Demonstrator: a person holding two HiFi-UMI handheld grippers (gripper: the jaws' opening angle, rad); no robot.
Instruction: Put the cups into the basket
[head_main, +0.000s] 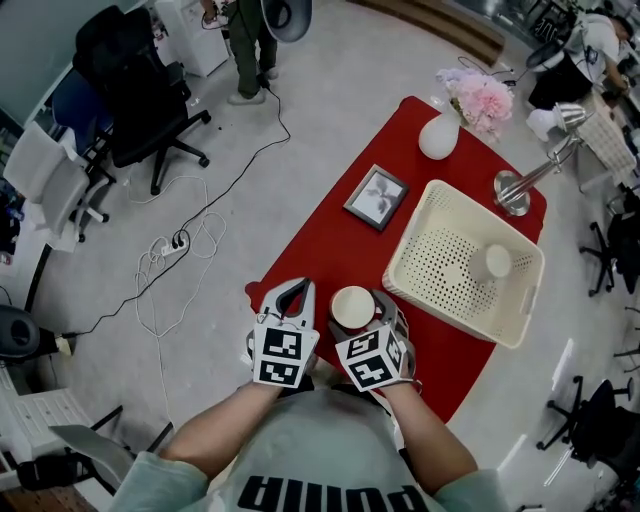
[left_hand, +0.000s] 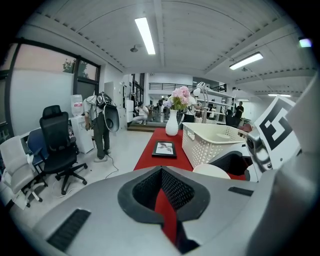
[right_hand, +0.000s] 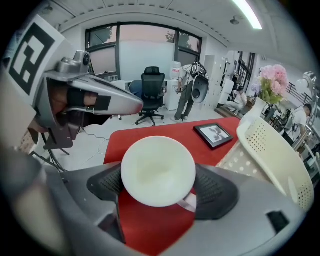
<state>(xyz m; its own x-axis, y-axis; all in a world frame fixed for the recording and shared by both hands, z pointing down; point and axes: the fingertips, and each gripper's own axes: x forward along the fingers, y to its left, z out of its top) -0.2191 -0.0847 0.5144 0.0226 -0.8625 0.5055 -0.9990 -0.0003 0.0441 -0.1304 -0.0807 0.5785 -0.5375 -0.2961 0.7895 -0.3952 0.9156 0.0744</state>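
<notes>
A pale floor takes up most of the head view, with a black office chair at the upper left and a loose white cable trailing across it. A person stands at the top edge. The red bench runs diagonally away from the wearer. On its right side stands a cream perforated basket, the largest thing on the bench. Beyond the basket, a chrome lamp stands at the far right corner. A white vase with pink flowers stands near the far end. A dark picture frame lies flat on the red surface just left of the basket and apart from it. At the near end, the two tools sit side by side, each with its marker cube facing up. The left tool is clenched on nothing. In the left gripper view its tips meet, and only red bench shows through the gap in the pads. The right tool is grasping a white cup. In the right gripper view the dark pads press on the cup's two sides and its open mouth faces the camera. This cup is over the near end of the bench, just outside the basket's near left corner. No view shows whether its base rests on the bench. A second white cup is already in the basket, on its perforated floor toward the right side.
</notes>
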